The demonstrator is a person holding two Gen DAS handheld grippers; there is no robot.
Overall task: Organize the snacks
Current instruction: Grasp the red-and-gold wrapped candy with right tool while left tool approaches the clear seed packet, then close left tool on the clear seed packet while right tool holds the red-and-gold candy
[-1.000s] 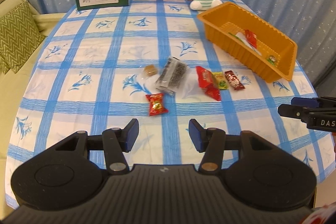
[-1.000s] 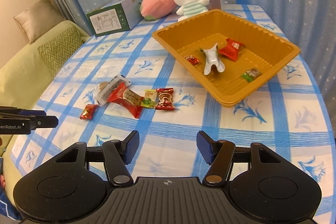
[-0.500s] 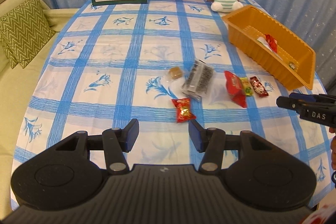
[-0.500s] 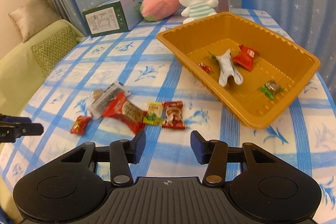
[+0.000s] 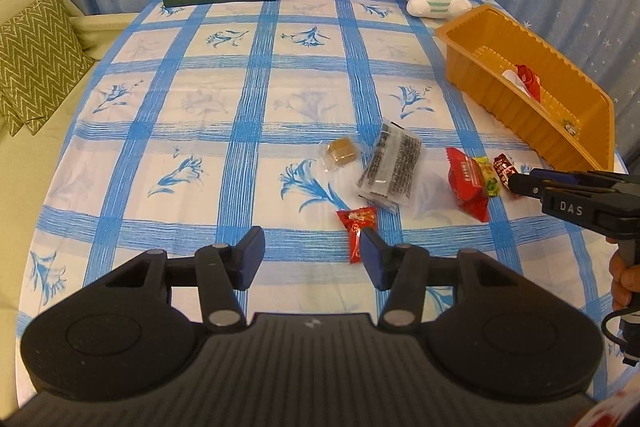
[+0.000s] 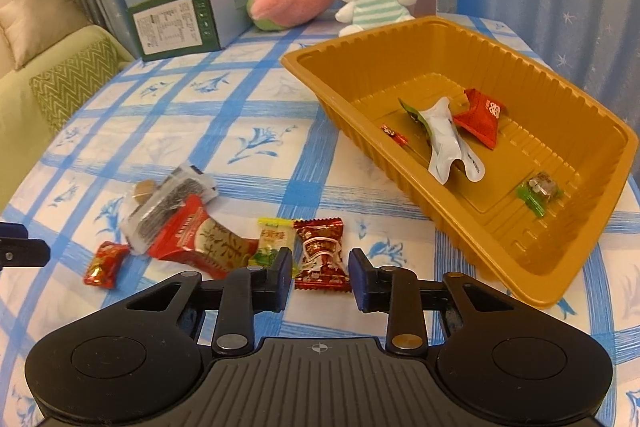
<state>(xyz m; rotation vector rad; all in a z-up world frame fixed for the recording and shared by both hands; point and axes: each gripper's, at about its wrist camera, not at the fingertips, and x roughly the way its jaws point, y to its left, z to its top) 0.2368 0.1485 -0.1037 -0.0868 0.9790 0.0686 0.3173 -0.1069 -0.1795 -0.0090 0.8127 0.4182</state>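
Closing around a dark red wrapped candy (image 6: 322,254), the right tongs (image 6: 320,277) have their pads on either side of it, though neither pad seems to press on the wrapper yet. The candy lies flat on the tabletop (image 6: 256,131) directly ahead of these tongs, its twisted ends pointing toward and away from them, so its long axis runs along the fingers and the pads would meet its narrow waist. It sits toward the tabletop's near edge, just beside a small yellow-green packet (image 6: 273,242), which touches a large red packet (image 6: 200,243). The orange tray (image 6: 480,259), holding a few snacks already, stands just to the right, well within reach for a drop.

The left tongs (image 5: 312,259) are spread wide and empty. A small red candy (image 5: 356,227) lies just ahead of their right finger, off-centre, its long axis running roughly along the fingers. A grey packet (image 5: 394,163) and a brown cube sweet (image 5: 342,151) lie further on. The right hand is clearly the nearer to the dark red candy, the left to the small red one.
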